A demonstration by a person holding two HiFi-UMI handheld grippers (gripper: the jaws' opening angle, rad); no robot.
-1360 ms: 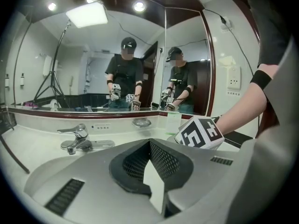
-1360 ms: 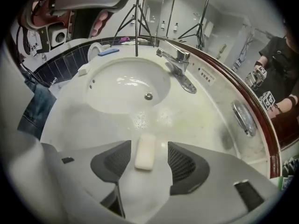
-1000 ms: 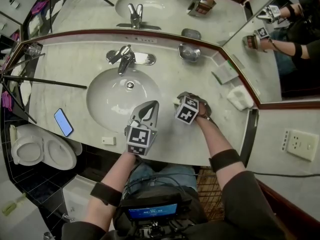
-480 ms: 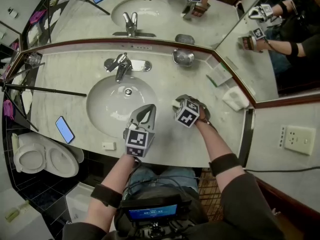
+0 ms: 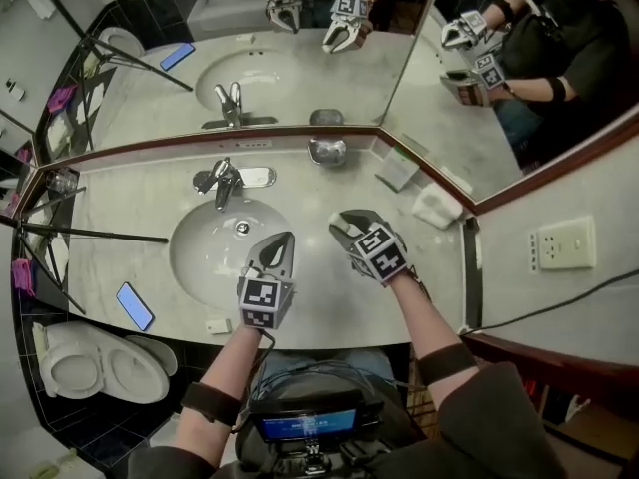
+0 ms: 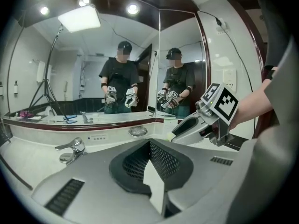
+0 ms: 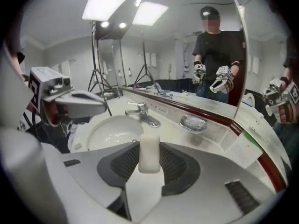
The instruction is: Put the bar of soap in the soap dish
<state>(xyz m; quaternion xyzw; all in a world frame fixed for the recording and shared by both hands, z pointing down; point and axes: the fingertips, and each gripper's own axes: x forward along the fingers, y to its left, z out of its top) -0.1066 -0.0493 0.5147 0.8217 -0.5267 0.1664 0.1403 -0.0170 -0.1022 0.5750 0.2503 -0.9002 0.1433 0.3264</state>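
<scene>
right gripper (image 5: 347, 230), jaws half open, clamped the bar of soap (image 7: 149, 153); left gripper (image 5: 278, 247) sat closed, empty. the seemingly shallow hold could drop it short of the soap dish (image 7: 193, 123).

The left gripper (image 6: 150, 146), jaws together, faces the mirror (image 6: 93, 55); the right gripper (image 6: 174, 134) hovers alongside.

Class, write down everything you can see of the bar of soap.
The bar of soap is an off-white oblong with rounded corners and a smooth, matte surface, apparently whole. It stands upright on end, pinched on both sides between the pads of the right tongs, held clear of the pale counter. Nothing else touches it; the soap dish by the mirror lies ahead of it.
</scene>
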